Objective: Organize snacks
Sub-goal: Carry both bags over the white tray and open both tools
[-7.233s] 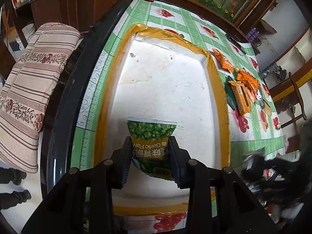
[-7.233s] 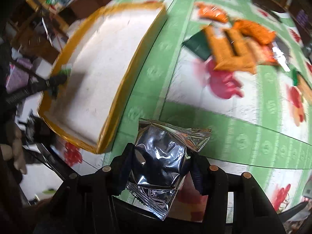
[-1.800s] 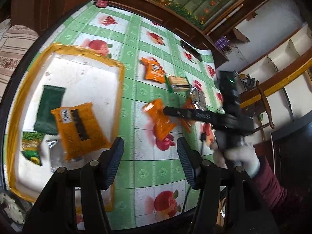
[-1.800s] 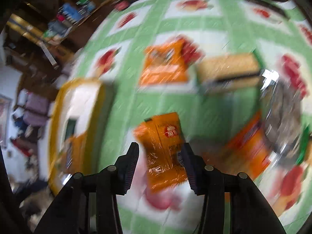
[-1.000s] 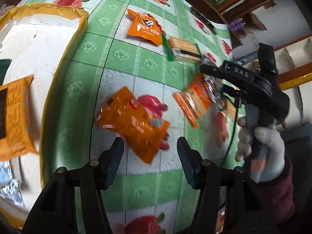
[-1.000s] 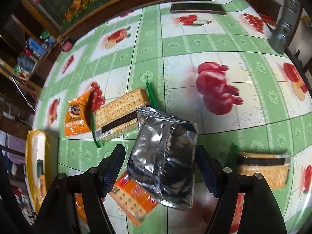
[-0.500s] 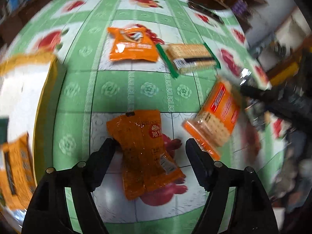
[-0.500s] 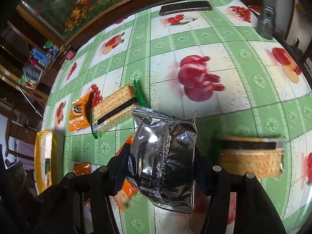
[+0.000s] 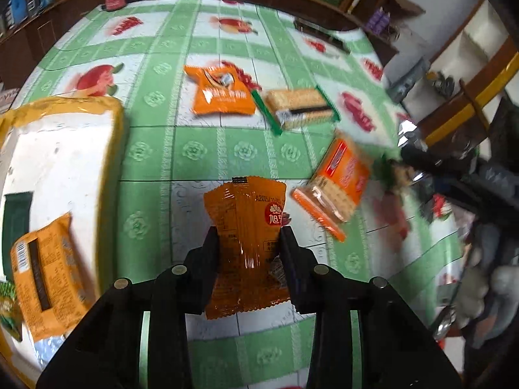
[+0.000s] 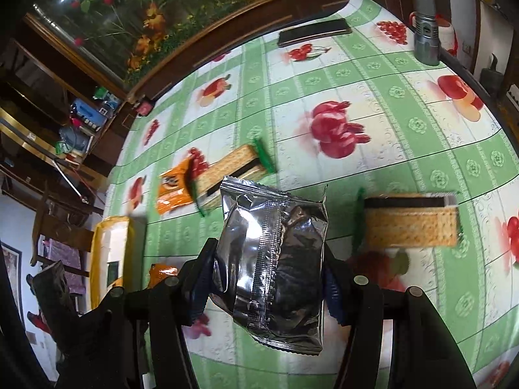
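My left gripper (image 9: 248, 243) is shut on an orange snack packet (image 9: 248, 227) and holds it over the green fruit-print tablecloth. My right gripper (image 10: 269, 259) is shut on a silver foil packet (image 10: 271, 253). A white tray with a yellow rim (image 9: 110, 162) lies at the left and holds a large orange bag (image 9: 42, 272), a dark green packet (image 9: 16, 217) and a green pea packet (image 9: 6, 304). On the cloth lie an orange chip bag (image 9: 220, 94), a green-ended cracker pack (image 9: 298, 107) and an orange cracker pack (image 9: 337, 188).
In the right wrist view another cracker pack (image 10: 412, 223) lies at the right, a dark phone (image 10: 314, 32) near the far table edge and a grey flask (image 10: 425, 39) at the far right. A chair (image 10: 55, 236) stands left of the table.
My left gripper has closed on the orange packet, which lay between open fingers half a second ago. My right gripper has closed on the silver packet and lifted it.
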Available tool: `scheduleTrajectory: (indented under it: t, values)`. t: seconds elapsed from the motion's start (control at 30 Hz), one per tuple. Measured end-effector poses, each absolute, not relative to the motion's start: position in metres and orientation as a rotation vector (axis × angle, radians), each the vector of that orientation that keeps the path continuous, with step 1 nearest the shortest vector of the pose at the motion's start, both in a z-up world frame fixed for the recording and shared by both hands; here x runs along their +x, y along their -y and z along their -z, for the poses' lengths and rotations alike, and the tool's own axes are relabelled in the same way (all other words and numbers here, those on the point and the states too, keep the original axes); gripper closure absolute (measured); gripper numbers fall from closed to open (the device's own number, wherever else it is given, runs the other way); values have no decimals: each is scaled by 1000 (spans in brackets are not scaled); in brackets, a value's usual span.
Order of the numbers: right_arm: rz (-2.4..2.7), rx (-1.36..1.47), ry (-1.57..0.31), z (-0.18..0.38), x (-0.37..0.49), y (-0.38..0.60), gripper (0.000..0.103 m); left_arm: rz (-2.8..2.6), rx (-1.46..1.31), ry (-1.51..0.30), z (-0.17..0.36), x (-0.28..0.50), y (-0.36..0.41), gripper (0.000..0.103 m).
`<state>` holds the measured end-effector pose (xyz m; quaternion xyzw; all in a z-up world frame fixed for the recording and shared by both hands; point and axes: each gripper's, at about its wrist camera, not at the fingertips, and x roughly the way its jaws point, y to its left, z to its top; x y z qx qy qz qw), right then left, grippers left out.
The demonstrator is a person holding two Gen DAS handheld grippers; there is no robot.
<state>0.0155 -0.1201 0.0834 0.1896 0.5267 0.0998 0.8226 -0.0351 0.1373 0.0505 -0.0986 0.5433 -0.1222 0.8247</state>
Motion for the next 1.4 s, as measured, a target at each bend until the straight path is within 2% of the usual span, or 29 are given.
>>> scheduleTrajectory:
  t: [0.33, 0.5, 0.7, 1.1, 1.2, 1.4]
  values:
    - [-364, 339, -1134, -97, 6, 30, 44, 147, -313, -1040, -95, -61, -232, 69]
    - [-481, 280, -1159, -100, 3, -44, 44, 40, -364, -1046, -86, -70, -299, 69]
    - [-577, 202, -1192, -92, 3, -129, 44, -13, -375, -1085, -61, -71, -342, 68]
    - [-571, 151, -1268, -48, 21, -204, 41, 44, -432, -1131, -45, -64, -369, 63]
    - [-553, 176, -1265, -49, 23, -202, 41, 65, -453, -1136, -48, -66, -371, 60]
    - [-522, 186, -1205, -75, 15, -187, 41, 92, -468, -1121, -69, -73, -362, 59]
